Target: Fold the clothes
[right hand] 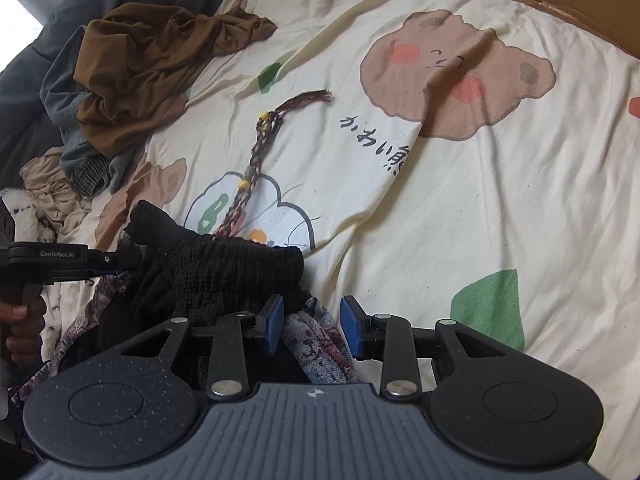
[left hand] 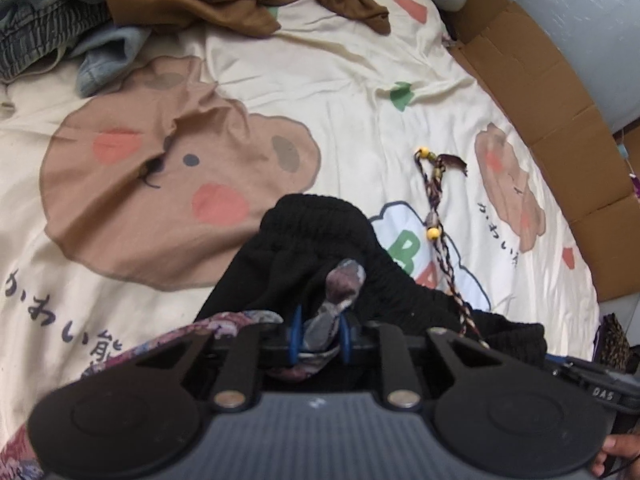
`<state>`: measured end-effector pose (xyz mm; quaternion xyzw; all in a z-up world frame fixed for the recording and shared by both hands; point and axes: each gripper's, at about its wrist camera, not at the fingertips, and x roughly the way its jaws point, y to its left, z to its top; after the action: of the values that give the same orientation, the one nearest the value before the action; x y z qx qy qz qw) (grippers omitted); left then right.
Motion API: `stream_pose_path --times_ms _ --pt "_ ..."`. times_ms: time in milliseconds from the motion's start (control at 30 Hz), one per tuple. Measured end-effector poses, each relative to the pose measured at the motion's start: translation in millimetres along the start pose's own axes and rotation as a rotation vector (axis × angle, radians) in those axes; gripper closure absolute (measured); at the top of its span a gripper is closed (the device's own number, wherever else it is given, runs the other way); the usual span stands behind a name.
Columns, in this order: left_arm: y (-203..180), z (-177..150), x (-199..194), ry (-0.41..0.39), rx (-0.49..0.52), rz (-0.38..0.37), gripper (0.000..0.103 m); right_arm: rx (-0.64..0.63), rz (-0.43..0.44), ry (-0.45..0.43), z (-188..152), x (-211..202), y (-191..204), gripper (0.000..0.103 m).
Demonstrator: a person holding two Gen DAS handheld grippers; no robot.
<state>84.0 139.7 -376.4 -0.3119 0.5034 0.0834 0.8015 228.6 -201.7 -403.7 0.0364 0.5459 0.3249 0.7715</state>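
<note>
A patterned purple-grey garment with a black ribbed elastic band [left hand: 316, 232] lies bunched on the cream bear-print bedsheet [left hand: 320, 72]. My left gripper [left hand: 320, 336] is shut on a fold of the patterned fabric [left hand: 344, 280], which sticks up between its blue pads. In the right wrist view my right gripper [right hand: 312, 326] stands open, its blue pads [right hand: 274, 322] on either side of a strip of the patterned cloth [right hand: 316, 344] without pinching it. The black band [right hand: 224, 268] lies just ahead. The left gripper [right hand: 120, 262] shows at the left, held by a hand. A braided beaded cord [left hand: 436, 216] trails from the garment.
A heap of brown cloth [right hand: 160, 48] and blue-grey clothes [left hand: 108, 52] lies at the far side of the bed. Cardboard [left hand: 560, 112] lines the bed's right edge. More crumpled clothes [right hand: 48, 192] sit at the left in the right wrist view.
</note>
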Motion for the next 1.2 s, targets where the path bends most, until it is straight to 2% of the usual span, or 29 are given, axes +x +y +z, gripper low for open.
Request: stream_pose_path --times_ms 200,367,600,700,733,933,1200 --pt "-4.3 8.8 -23.2 -0.062 -0.007 -0.023 0.078 -0.027 -0.005 0.014 2.2 6.2 1.3 0.065" --pt "-10.2 22.1 -30.7 -0.115 0.001 -0.027 0.063 -0.027 -0.001 0.020 1.4 8.5 2.3 0.065" --pt "-1.2 24.3 -1.1 -0.062 -0.024 -0.033 0.065 -0.026 -0.001 0.027 0.3 9.8 2.1 0.065" --pt "8.1 20.2 1.4 -0.053 -0.066 -0.060 0.089 -0.028 -0.004 0.028 1.8 11.5 1.6 0.065" --pt "9.9 19.5 0.2 -0.055 -0.069 -0.067 0.091 -0.030 -0.005 0.028 2.4 12.1 1.6 0.065" --pt "17.1 15.6 -25.2 -0.079 -0.019 -0.036 0.095 -0.053 -0.008 0.031 4.6 15.9 5.0 0.065" --pt "44.0 10.0 -52.7 -0.065 0.021 0.049 0.096 -0.102 -0.001 0.042 3.9 23.0 12.4 0.065"
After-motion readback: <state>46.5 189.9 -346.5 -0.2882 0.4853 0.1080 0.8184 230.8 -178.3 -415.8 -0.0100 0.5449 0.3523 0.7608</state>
